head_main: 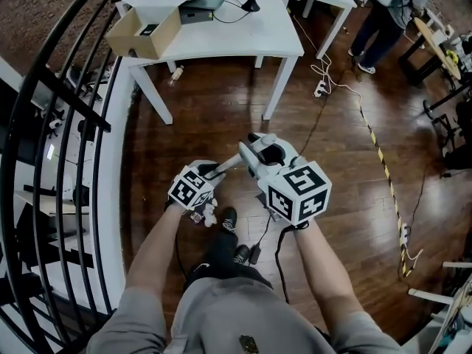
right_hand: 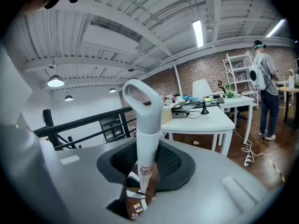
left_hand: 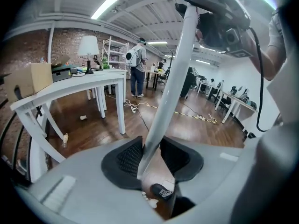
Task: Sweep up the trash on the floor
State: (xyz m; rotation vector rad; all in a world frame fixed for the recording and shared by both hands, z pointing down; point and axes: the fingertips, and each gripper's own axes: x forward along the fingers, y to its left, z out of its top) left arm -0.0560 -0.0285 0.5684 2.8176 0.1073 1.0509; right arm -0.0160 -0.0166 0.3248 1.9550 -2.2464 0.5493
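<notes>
The trash is lying out on the dark polished wooden floor (head_main: 221,116), and none of it is gathered as far as I am seeing. A cluster of small pale crumpled scraps (left_hand: 149,201) is sitting just beside my black shoe (left_hand: 162,191). One small pale bottle (head_main: 175,74) is lying by a leg of the white table (head_main: 243,43), and one small pale cup-like piece (left_hand: 83,117) is resting under that table. So I am judging the sweeping as barely begun: all three spots are waiting, and I am seeing no heap or dustpan anywhere.

I am carrying one long white plastic handle (left_hand: 170,92) with a loop at its top end, which I am taking for the broom's. Both tools are clenched on it: my left tool (left_hand: 150,158) is gripping the shaft lower down, and my right tool (right_hand: 145,164) is gripping it below the loop. The brush end is hiding beneath the tools, so I am not able to tell whether it is touching the floor.

Counting outward, I am finding one handle, two tools and three patches of trash. One open brown cardboard box (head_main: 144,35) and one white-shaded lamp (left_hand: 88,48) are standing on the table, and one person (head_main: 391,6) is standing well apart.
</notes>
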